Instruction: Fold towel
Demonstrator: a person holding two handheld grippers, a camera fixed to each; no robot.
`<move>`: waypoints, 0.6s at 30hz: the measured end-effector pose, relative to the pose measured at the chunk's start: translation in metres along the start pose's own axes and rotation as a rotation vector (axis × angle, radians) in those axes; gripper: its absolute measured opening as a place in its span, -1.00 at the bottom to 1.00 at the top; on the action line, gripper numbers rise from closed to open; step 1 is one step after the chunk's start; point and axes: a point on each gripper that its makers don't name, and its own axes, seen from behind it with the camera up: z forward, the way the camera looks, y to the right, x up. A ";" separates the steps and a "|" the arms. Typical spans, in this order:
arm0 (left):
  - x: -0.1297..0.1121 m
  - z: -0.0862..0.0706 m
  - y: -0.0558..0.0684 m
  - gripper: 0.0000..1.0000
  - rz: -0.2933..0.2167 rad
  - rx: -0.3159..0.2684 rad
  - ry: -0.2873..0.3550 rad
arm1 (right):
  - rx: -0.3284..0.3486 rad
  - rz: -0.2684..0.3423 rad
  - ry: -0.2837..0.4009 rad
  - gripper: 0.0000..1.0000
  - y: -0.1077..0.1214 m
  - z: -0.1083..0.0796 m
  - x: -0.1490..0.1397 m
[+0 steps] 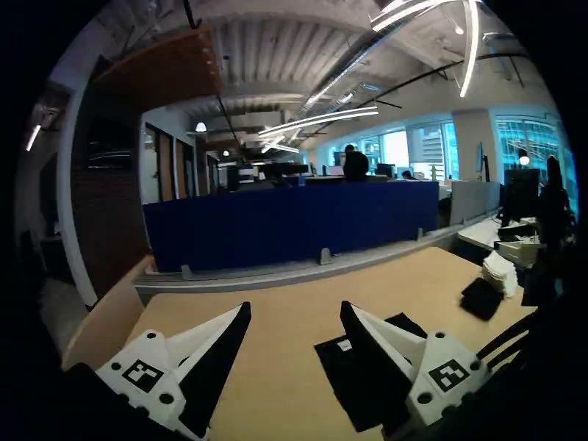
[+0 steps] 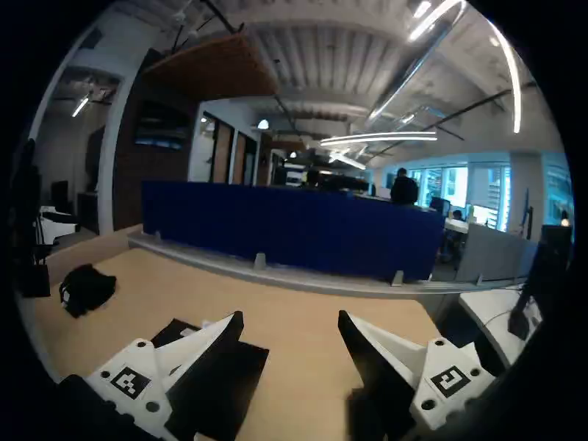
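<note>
Office desks and a blue partition stand beyond my wooden surface. My left gripper and right gripper hover with fingers spread, gripping nothing. They flank the black towel lying flat near the front edge, probably so each can take a side.

Lighting: moderately dim indoor office. Sources: curved ceiling strip lights, slightly blown out; daylight from far windows, bluish and overexposed. Worktop evenly lit, with a soft shadow beneath my right fingers. Fisheye bending is strong at the edges, where the rim darkens. Focus crisp throughout.
</note>
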 end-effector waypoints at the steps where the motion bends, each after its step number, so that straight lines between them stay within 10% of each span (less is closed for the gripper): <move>1: -0.002 0.000 0.006 0.80 0.007 -0.029 -0.015 | 0.024 -0.010 -0.015 1.00 -0.005 -0.001 -0.002; 6: -0.014 -0.003 0.032 0.80 0.038 -0.144 -0.080 | 0.124 -0.055 -0.087 1.00 -0.026 -0.007 -0.010; 18: -0.065 0.004 0.060 0.80 0.071 -0.212 -0.157 | 0.214 -0.129 -0.157 1.00 -0.056 -0.002 -0.050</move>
